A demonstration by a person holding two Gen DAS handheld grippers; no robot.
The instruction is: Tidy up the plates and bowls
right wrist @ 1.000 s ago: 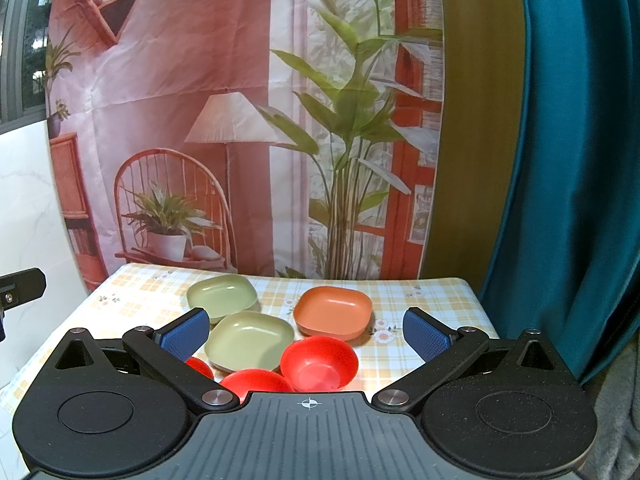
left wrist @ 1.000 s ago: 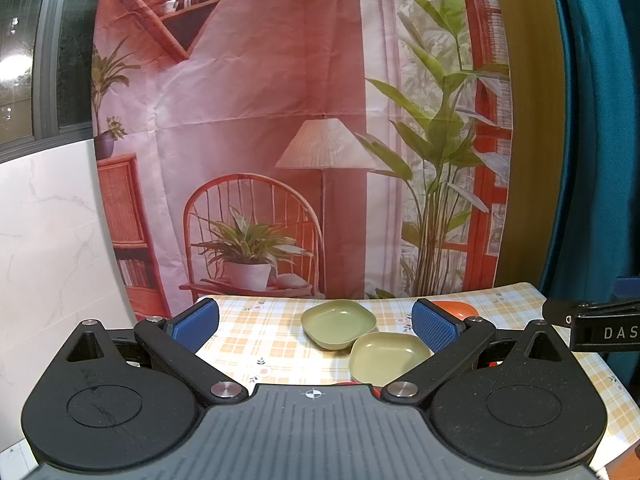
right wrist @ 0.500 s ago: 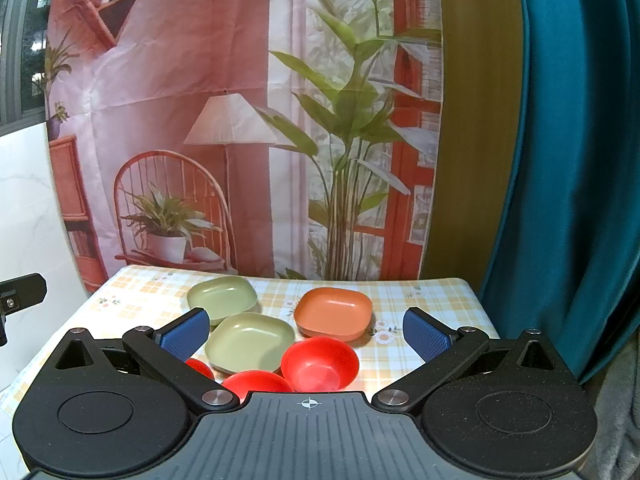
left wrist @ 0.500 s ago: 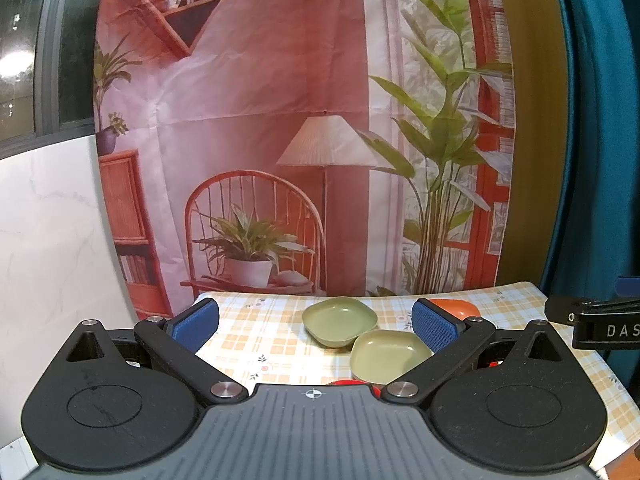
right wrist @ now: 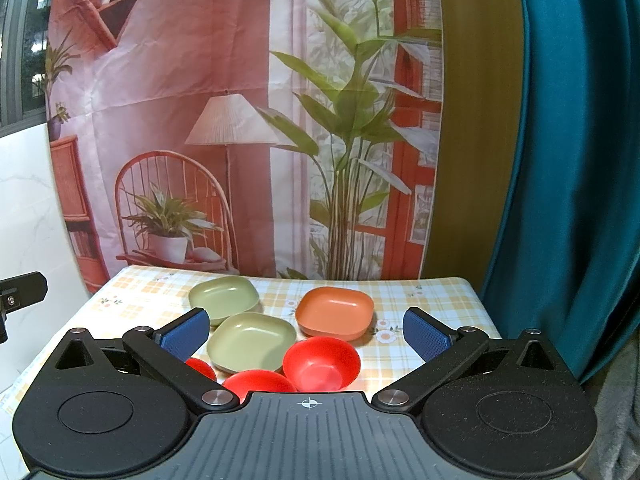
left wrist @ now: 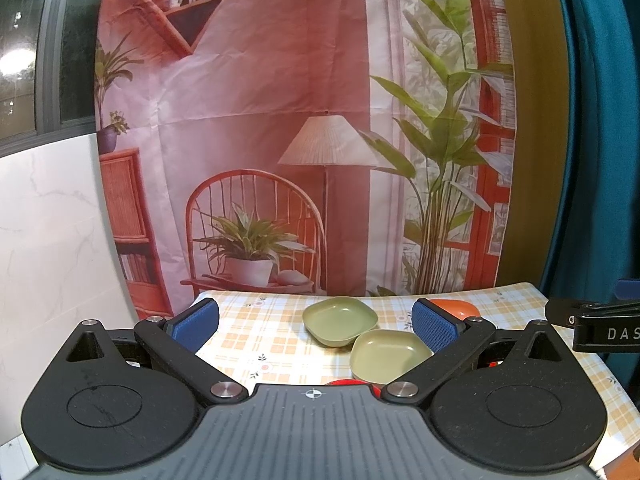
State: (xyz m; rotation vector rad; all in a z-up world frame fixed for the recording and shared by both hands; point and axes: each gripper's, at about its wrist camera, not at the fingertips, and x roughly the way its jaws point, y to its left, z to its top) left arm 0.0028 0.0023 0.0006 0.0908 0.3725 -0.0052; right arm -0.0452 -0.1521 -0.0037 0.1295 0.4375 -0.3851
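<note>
A printed backdrop (right wrist: 224, 120) of a chair, lamp and plants is hung behind a table (right wrist: 432, 300) covered in yellow checked cloth; a teal curtain (right wrist: 568, 160) is seen to its right. The orange plate (right wrist: 335, 312) is taken as landmark. A far green plate (right wrist: 224, 296) is set to its left, and a near green plate (right wrist: 252, 340) lies left and nearer, its back corner touching or just beside the far one. A red bowl (right wrist: 322, 364) sits just in front of the orange plate, a second red bowl (right wrist: 258, 384) nearer left, and a third red bowl (right wrist: 200, 368) is partly hidden behind a finger. The right gripper (right wrist: 306, 332) is held wide, nothing gripped, above the near dishes. The left gripper (left wrist: 316, 320) is likewise spread wide and empty, left of the plates.
</note>
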